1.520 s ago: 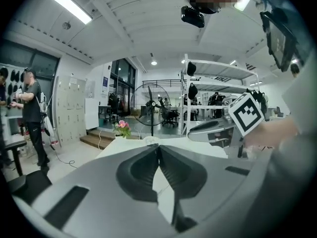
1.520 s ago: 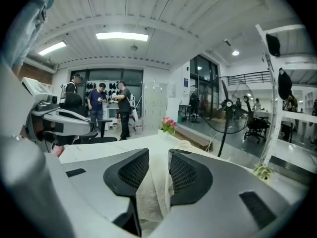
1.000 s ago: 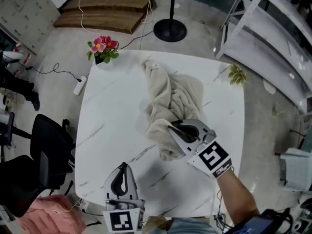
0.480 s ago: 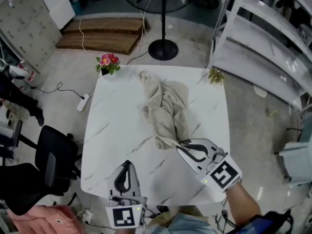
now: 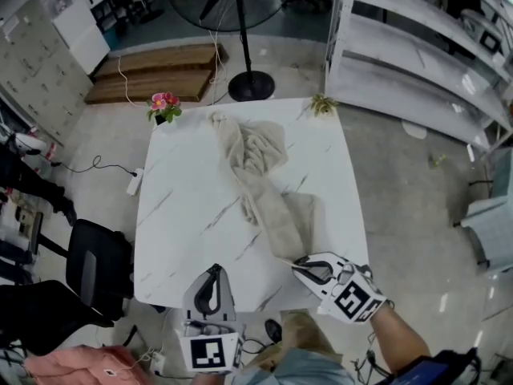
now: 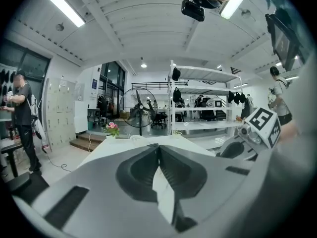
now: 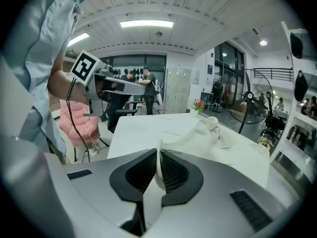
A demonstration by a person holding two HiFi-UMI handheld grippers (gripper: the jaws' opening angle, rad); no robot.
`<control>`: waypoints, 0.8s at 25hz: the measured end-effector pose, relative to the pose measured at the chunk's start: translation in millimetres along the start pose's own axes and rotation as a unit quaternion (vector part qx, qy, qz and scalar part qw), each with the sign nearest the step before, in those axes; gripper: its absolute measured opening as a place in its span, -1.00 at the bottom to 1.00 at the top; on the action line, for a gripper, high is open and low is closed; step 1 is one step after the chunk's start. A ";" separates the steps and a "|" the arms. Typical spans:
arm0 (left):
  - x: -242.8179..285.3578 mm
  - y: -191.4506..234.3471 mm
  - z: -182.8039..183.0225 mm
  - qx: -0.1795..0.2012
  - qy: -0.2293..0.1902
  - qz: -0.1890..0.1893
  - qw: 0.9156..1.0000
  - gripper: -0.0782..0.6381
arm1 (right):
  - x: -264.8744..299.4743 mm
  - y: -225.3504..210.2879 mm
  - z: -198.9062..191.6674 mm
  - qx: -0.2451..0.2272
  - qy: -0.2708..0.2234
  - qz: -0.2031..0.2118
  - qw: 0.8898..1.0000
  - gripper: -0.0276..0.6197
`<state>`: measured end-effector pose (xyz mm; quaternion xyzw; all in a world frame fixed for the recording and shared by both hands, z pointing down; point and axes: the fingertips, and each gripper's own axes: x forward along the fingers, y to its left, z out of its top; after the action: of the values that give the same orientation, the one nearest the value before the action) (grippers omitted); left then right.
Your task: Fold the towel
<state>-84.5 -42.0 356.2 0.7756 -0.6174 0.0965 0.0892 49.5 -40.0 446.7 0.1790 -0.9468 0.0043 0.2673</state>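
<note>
A beige towel (image 5: 260, 175) lies stretched along the white marble table (image 5: 180, 215), bunched at the far end and drawn out toward the near right. My right gripper (image 5: 295, 263) is at the table's near right edge, shut on a corner of the towel (image 7: 208, 128); the cloth shows pinched between its jaws in the right gripper view (image 7: 158, 155). My left gripper (image 5: 213, 269) hovers at the near edge, left of the right one, shut with nothing in it (image 6: 158, 145). It stays clear of the towel.
A pink flower pot (image 5: 163, 107) stands at the far left corner and a small green plant (image 5: 322, 104) at the far right corner. A fan stand (image 5: 250, 85) is behind the table, a black chair (image 5: 100, 263) to its left, and white shelving (image 5: 417, 54) to the right.
My right gripper has dragged the towel corner from mid-table to the near right edge, drawing the towel out long. My left gripper stayed shut near the front edge and rose slightly.
</note>
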 end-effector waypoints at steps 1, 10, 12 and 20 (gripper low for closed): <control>-2.9 -3.9 -3.5 0.003 0.003 -0.004 1.000 -0.76 | 0.2 8.3 -5.6 -0.002 0.000 0.001 1.000 -0.82; -23.1 -31.2 -39.0 0.018 0.040 -0.033 0.998 -0.76 | 11.8 60.6 -50.5 0.025 0.034 0.005 0.999 -0.82; -25.4 -30.0 -44.0 0.019 0.046 -0.032 0.998 -0.76 | 15.1 63.2 -53.8 0.027 0.035 0.003 0.999 -0.82; -47.3 3.2 -29.7 0.017 0.024 0.014 0.999 -0.76 | 45.1 85.6 3.8 0.018 0.006 0.030 0.999 -0.82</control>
<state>-99.1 9.4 372.7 0.7660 -0.6239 0.1269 0.0889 -17.4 24.6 473.8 0.1551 -0.9500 0.0308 0.2692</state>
